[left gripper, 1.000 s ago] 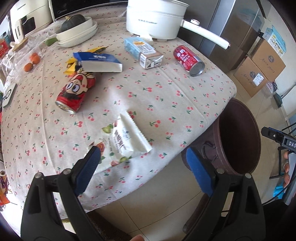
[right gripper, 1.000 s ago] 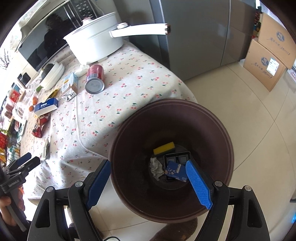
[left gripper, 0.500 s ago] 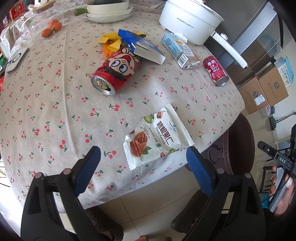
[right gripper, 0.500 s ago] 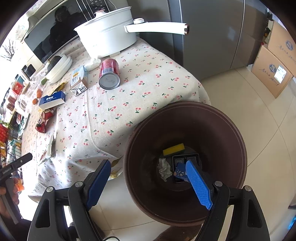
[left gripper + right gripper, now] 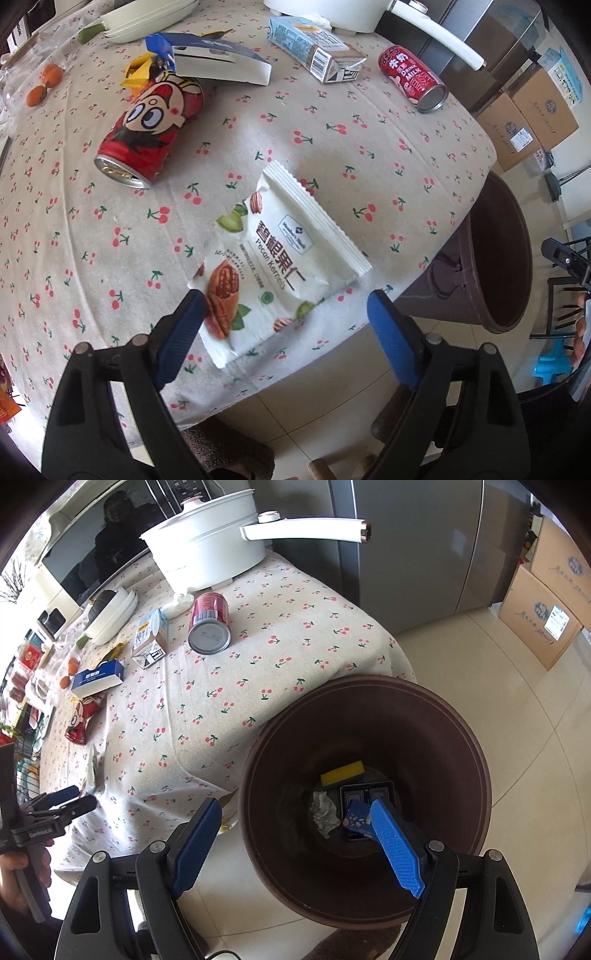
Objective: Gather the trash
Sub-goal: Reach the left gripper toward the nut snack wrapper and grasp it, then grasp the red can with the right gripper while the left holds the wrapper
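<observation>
- The white pecan snack packet (image 5: 280, 258) lies flat near the tabletop (image 5: 369, 122) edge, at 12 o'clock of the left gripper (image 5: 284, 325).
- The left gripper's jaws are spread wide and hold nothing; its left blue pad (image 5: 181, 332) overlaps the packet's near corner in the left wrist view, and whether they touch cannot be told.
- Nothing lies between the packet and the gripper.
- At 11 o'clock of the packet a cartoon-printed red can (image 5: 151, 133) lies on its side; behind it are a blue-and-white box (image 5: 218, 62) and yellow wrappers (image 5: 138, 70).
- At 12 o'clock lies a light-blue carton (image 5: 314, 48); at 1 o'clock a red milk can (image 5: 413, 77) on its side, below the white pot (image 5: 207, 550) with its long handle.
- The brown bin (image 5: 365, 797) stands on the floor just beside the tabletop edge, at 3 o'clock of the packet.
- The right gripper (image 5: 291, 834) hangs over the bin's mouth, jaws wide apart and empty; inside lie a yellow piece (image 5: 341, 773), crumpled paper (image 5: 325, 812) and a dark blue pack (image 5: 364, 806).
- Compared with a second ago, the left gripper has come closer to the packet, which now fills more of its view; the right gripper has stayed above the bin.
</observation>
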Tool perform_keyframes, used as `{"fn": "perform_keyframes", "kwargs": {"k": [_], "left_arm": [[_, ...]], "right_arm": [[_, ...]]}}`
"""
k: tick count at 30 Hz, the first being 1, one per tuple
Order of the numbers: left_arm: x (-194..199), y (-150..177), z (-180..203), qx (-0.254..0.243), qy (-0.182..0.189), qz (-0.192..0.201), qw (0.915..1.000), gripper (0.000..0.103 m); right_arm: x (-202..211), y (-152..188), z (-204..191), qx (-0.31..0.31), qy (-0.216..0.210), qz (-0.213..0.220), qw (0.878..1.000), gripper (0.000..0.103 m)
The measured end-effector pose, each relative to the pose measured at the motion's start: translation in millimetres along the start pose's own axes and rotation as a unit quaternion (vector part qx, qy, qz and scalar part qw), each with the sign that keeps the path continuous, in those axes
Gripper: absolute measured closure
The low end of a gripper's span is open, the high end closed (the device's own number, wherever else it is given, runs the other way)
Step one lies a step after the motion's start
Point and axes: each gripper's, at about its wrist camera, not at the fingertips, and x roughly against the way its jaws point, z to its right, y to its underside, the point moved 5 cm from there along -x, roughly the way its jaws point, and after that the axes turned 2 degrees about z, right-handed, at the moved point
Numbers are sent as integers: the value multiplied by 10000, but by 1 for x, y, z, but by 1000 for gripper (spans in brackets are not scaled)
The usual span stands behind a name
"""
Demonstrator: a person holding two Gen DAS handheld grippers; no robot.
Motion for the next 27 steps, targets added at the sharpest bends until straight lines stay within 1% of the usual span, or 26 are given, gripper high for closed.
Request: {"fn": "perform_keyframes", "kwargs": {"k": [2,4,5,6,7,9,10,13,16,18,23,27], "left_arm": [[-2,-3,-4,62,27,33,10000,28],[-3,-5,-9,154,106,32,9998,45],[-3,-6,-12,220,168,40,9996,48],[-3,-6,-16,300,237,43,9993,53],[-2,-6,-21,378,283,40,9989,61],[-3,-5,-27,511,379,19,9980,69],[-2,-4,-30,545,374,29,9978,75],[2,-3,-36,525,322,74,9981,90],[9,-4,-41,558,270,173,9979,96],[19,-6,-42,567,237,300,9977,98],[39,-15,-52,742,239,630,9950,98],[53,-22,-59,808,243,869,9926,98]], "right_arm": [[0,0,2,-23,8,-10,10000,19],[0,0,3,-36,12,-18,10000,19],[-1,0,3,-34,9,-21,10000,18],[-1,0,3,-26,8,-27,10000,18],[-1,0,2,-16,8,-31,10000,18],[-1,0,0,2,14,-32,10000,18],[-1,0,-1,10,13,-31,10000,18],[-1,-1,-4,17,-1,-23,10000,19],[-3,-3,-9,19,1,-29,10000,18],[-4,-5,-13,22,-16,-27,10000,19],[-7,-20,-28,105,-22,26,9999,18],[-11,-46,-47,151,-128,156,9997,19]]}}
